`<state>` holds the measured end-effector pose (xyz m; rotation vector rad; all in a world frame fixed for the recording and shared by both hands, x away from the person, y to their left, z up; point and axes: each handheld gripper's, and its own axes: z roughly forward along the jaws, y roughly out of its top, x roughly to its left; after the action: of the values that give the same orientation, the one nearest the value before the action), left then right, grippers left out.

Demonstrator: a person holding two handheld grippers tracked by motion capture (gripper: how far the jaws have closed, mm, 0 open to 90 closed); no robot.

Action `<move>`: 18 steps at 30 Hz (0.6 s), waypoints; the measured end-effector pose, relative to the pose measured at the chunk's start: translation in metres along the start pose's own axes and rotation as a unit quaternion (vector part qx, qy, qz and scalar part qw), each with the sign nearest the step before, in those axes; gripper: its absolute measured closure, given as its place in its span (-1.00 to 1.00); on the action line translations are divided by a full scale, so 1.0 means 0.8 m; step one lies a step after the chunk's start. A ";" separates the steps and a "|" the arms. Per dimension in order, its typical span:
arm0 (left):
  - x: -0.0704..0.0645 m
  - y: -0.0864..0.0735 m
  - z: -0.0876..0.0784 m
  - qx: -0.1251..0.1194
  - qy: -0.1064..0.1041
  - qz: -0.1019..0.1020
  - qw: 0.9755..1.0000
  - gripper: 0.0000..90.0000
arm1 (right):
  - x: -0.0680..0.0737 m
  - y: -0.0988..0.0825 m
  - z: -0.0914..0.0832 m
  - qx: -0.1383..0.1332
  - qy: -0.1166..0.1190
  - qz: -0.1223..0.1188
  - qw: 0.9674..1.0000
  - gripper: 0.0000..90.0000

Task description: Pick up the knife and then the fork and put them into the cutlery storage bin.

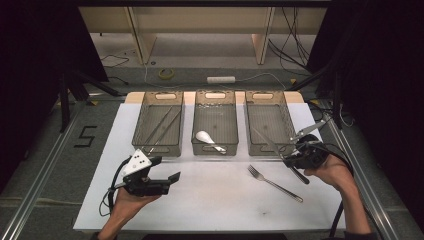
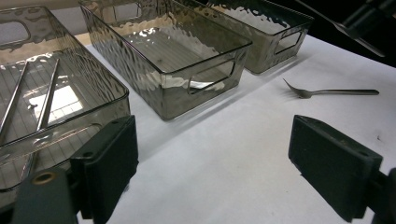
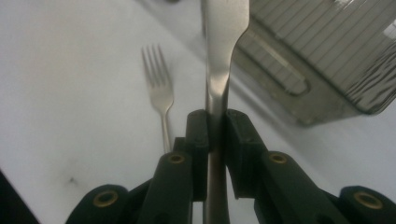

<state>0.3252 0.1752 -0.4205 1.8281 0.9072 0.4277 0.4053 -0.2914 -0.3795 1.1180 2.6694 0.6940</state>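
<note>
Knife (image 3: 224, 56) clamped by its handle in the right hand-held gripper (image 3: 215, 128), lifted near the table's (image 1: 210, 200) right edge, long axis slanting, blade aimed at the right bin's (image 1: 270, 146) front rim. Fork (image 1: 274, 183) lying just beside. Left hand-held gripper (image 2: 212, 154) spread wide, holding nothing.

Silver knife (image 3: 223, 51), black gripper (image 3: 215, 126)

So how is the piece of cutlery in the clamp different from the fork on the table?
The knife is pinched upright-ish in the right gripper, off the table; the fork lies flat and untouched on the white sheet. The knife widens into a plain blade; the fork ends in tines. Both are silvery metal.
</note>
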 end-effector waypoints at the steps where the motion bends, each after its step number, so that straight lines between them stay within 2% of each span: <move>1: 0.000 0.000 0.000 0.001 0.000 0.000 1.000 -0.66 | -0.003 0.004 0.000 -0.006 0.002 0.006 1.000 0.79; 4: -0.001 0.000 0.000 0.000 0.000 0.001 1.000 -0.66 | -0.008 0.018 0.001 -0.026 0.001 0.018 1.000 0.79; 9: 0.000 0.000 0.000 -0.001 -0.001 0.001 1.000 -0.66 | -0.012 0.044 0.002 -0.049 0.000 0.024 0.999 0.79; 14: 0.000 0.000 0.000 -0.002 -0.001 -0.001 1.000 -0.66 | -0.018 0.069 0.004 -0.058 -0.001 0.039 0.998 0.79; 18: 0.000 0.000 0.000 -0.004 -0.001 -0.003 1.000 -0.66 | -0.024 0.088 0.004 -0.075 0.002 0.046 0.996 0.79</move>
<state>0.3253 0.1755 -0.4200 1.8179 0.9074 0.4250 0.4642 -0.2611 -0.3490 1.2048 2.5324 0.8977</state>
